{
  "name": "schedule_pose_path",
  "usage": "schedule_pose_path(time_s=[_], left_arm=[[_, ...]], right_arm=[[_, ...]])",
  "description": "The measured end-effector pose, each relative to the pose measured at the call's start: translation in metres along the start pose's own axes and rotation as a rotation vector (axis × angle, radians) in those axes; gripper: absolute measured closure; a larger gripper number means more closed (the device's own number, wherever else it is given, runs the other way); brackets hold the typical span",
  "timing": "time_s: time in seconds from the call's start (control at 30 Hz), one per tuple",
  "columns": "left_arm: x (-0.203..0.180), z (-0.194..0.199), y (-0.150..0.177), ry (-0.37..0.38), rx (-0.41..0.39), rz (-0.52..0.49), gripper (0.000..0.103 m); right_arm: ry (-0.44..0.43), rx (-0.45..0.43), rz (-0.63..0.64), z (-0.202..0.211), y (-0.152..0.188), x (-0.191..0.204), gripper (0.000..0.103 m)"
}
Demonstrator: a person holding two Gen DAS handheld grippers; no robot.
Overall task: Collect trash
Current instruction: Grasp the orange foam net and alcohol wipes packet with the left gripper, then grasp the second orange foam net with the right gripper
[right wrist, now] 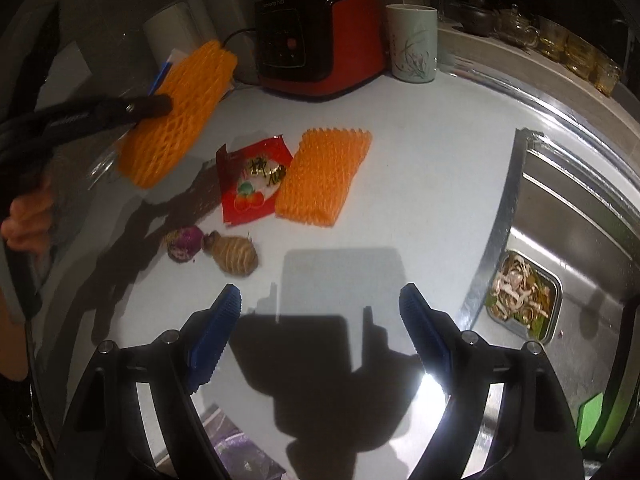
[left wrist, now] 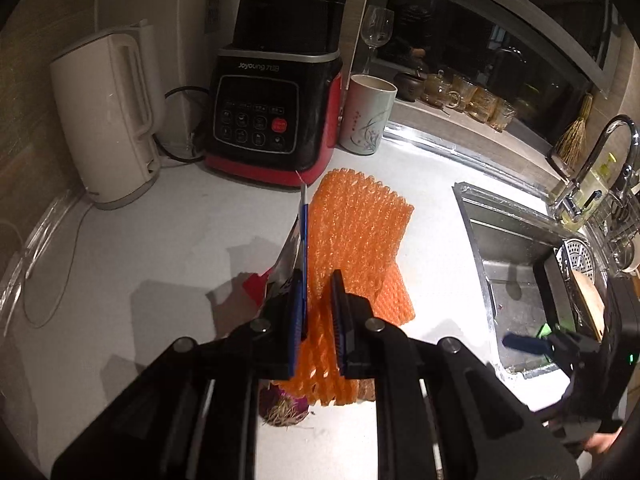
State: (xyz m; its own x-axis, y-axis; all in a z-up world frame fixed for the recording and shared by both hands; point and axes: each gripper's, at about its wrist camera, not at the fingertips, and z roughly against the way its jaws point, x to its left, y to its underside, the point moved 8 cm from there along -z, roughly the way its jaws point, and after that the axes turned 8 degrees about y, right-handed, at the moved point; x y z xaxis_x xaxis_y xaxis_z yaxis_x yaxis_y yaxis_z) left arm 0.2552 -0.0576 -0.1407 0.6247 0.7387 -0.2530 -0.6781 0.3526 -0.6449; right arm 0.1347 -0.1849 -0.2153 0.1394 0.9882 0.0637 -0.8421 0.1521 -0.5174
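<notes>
My left gripper is shut on an orange foam fruit net together with a flat blue-and-white wrapper, held above the white counter. The right wrist view shows that same net lifted at the upper left. A second orange foam net lies on the counter beside a red snack wrapper. A purple onion scrap and a brown root piece lie nearer. My right gripper is open and empty above the counter, short of these.
A red and black blender, a white kettle and a patterned cup stand at the back. A steel sink lies on the right, with a tray of peelings inside. Glassware lines the window ledge.
</notes>
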Motion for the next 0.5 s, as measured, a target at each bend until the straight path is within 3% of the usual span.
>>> schedule_pose_path(time_s=[0.23,0.5], left_arm=[[0.019,0.008,0.027,-0.039,0.027,0.058,0.090],[0.029,0.012,0.036,-0.064,0.016,0.093,0.090]], right_arm=[[0.031,0.017,0.022,-0.057,-0.060,0.012,0.022],[0.094,0.086,0.052,-0.110,-0.075,0.018,0.022]])
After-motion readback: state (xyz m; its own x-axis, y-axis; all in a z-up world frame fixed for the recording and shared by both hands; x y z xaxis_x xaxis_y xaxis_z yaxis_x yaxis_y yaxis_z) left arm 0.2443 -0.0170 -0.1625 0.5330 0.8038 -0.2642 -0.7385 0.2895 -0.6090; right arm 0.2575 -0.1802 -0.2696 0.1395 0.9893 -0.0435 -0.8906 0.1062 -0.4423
